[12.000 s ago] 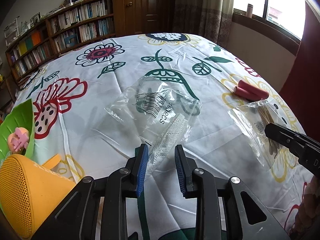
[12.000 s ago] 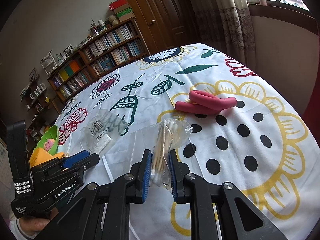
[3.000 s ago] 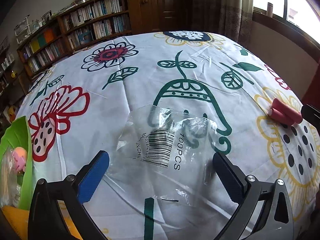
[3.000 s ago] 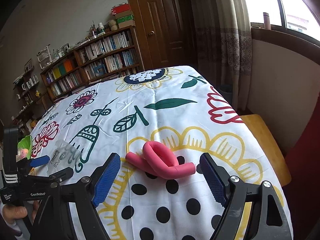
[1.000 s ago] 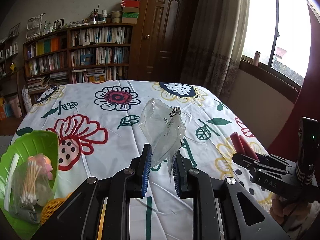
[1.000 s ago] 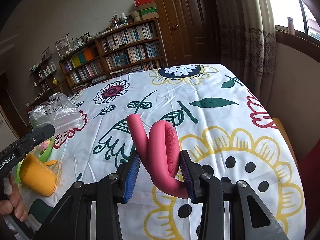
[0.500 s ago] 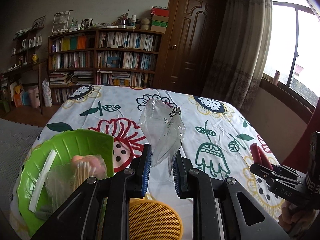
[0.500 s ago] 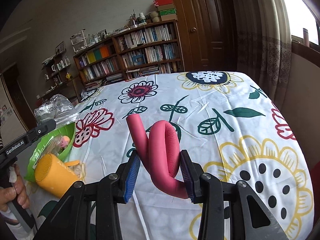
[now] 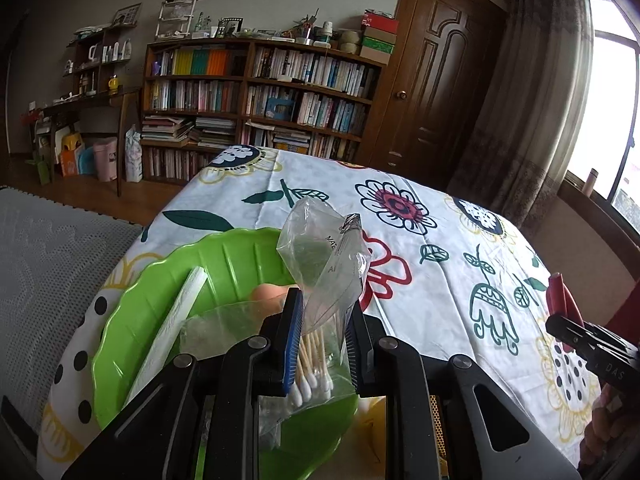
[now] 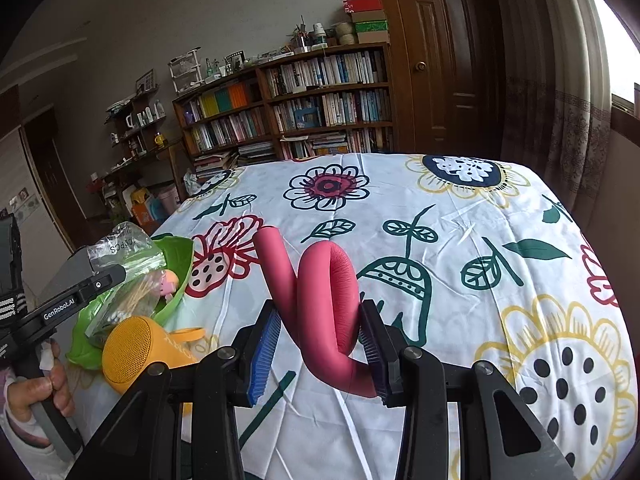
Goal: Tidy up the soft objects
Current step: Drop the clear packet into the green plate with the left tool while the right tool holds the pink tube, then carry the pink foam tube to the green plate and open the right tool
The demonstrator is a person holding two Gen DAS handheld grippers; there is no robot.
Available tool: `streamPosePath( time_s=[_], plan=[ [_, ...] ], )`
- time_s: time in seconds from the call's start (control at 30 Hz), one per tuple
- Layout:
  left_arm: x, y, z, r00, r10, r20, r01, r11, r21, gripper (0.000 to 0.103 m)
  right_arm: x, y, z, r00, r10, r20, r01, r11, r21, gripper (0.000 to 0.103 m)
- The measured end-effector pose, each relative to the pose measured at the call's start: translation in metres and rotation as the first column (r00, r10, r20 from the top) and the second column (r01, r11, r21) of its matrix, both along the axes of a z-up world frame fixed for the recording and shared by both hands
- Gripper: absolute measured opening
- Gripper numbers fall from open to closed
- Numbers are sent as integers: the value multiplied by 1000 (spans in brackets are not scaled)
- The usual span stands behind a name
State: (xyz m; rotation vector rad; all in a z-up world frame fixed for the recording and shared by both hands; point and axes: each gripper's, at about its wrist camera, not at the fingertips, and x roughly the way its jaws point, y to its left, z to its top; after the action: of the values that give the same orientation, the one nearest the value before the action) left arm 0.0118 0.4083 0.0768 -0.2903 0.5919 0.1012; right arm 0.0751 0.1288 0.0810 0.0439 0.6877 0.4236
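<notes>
My left gripper (image 9: 320, 336) is shut on a clear plastic bag (image 9: 326, 258) and holds it above the green plate (image 9: 144, 312). On that plate lie a bag of cotton swabs (image 9: 312, 364), a white strip (image 9: 168, 328) and a pink toy (image 9: 266, 292). In the right wrist view, my right gripper (image 10: 318, 350) is shut on a bent pink foam roller (image 10: 326, 300), lifted over the flowered tablecloth (image 10: 460, 264). The left gripper (image 10: 102, 276) with its clear bag (image 10: 124, 246) shows there at the left, over the plate (image 10: 178, 254).
A yellow mesh speaker (image 10: 130, 350) lies in front of the plate, close to the table's near edge. A person's hand (image 10: 48, 380) grips the left handle. The table's left edge (image 9: 168, 212) drops to the floor. Bookshelves (image 10: 304, 108) and a door stand behind.
Both grippers have swung left with their loads. The left one now hangs its clear bag over the green plate, which fills more of its view.
</notes>
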Motion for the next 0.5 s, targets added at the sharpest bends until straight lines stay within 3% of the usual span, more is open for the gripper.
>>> streamPosePath(
  time_s=[0.13, 0.27, 0.5],
  plan=[
    [-3, 15, -8, 1000, 22, -21, -22, 999, -27, 33, -1, 16, 5, 1000, 23, 9, -23, 1000, -9, 43],
    [-12, 28, -13, 998, 57, -17, -58, 997, -42, 70, -5, 32, 11, 999, 44, 22, -44, 999, -17, 43],
    [-28, 49, -17, 996, 83, -16, -84, 995, -62, 73, -9, 65, 24, 995, 90, 45, -89, 996, -25, 43]
  ],
)
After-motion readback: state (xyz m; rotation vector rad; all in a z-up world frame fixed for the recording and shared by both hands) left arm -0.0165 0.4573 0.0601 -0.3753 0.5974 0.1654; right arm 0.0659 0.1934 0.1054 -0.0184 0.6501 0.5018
